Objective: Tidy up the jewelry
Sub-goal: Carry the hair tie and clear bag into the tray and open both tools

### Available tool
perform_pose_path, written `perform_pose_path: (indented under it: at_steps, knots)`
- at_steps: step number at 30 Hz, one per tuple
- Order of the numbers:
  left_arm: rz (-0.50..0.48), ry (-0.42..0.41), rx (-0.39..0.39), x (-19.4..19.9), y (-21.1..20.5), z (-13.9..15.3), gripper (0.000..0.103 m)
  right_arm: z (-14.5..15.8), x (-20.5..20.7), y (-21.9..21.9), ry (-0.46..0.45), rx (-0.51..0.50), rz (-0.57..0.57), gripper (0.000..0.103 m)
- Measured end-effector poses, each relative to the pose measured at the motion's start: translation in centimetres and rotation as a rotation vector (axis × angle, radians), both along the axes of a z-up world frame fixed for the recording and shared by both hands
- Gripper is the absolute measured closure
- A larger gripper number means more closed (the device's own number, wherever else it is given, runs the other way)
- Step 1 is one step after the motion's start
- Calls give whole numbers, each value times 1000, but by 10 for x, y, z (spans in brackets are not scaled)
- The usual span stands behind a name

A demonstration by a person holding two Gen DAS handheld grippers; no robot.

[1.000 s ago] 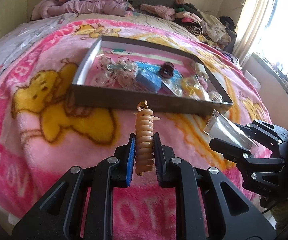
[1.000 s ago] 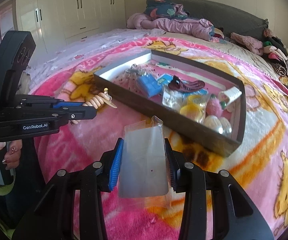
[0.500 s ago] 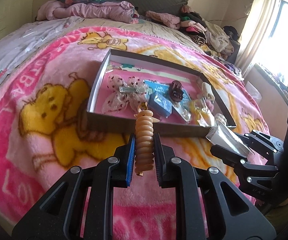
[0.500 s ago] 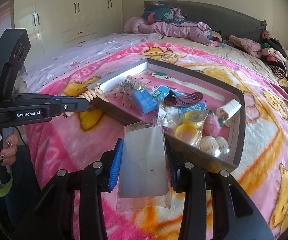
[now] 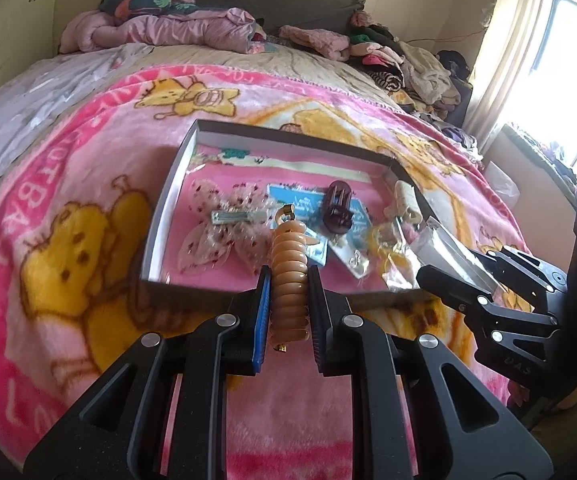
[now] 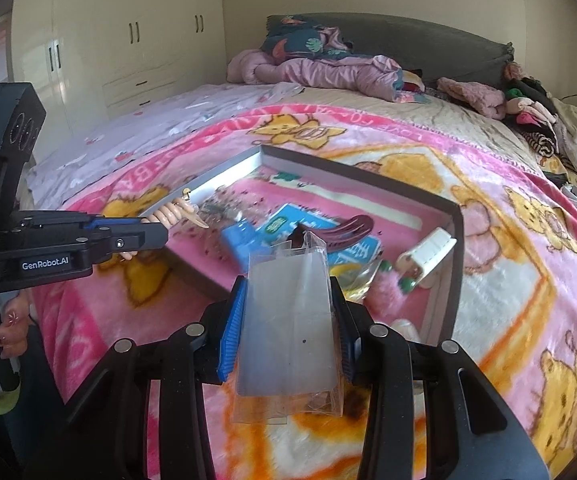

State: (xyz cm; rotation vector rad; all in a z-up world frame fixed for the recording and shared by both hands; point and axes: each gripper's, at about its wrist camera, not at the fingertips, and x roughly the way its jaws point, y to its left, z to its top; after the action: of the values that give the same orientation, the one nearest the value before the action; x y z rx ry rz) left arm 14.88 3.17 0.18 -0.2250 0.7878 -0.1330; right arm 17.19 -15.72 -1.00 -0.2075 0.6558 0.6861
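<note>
while the left gripper (image 5: 288, 300) clamps the tan spiral hair tie (image 5: 288, 276) over the box's near wall (image 5: 192, 294), that springy coil could squirm out sideways. both tools tilt down toward the box on the pink blanket (image 5: 68, 184). on the right, the right gripper (image 6: 286, 320) pinches the clear plastic bag (image 6: 288, 320); 1 slack squeeze and the slick film slides free.

1. Tray (image 5: 160, 216) on blanket (image 5: 88, 184), mid-bed.
2. In tray: bow clip (image 5: 224, 220) left, claw clip (image 5: 338, 208) centre, small roll (image 5: 404, 200) right.
3. Clothes pile (image 5: 408, 64) behind, w/ pillows (image 5: 160, 24) at headboard.
4. Wardrobe (image 6: 128, 48) left of bed.
</note>
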Motion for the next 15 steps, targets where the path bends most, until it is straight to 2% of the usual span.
perform_pose_path:
  at_steps: [15]
  knots:
    - [-12, -2, 13, 39, 2, 0, 92, 4, 34, -6, -11, 16, -65, 65]
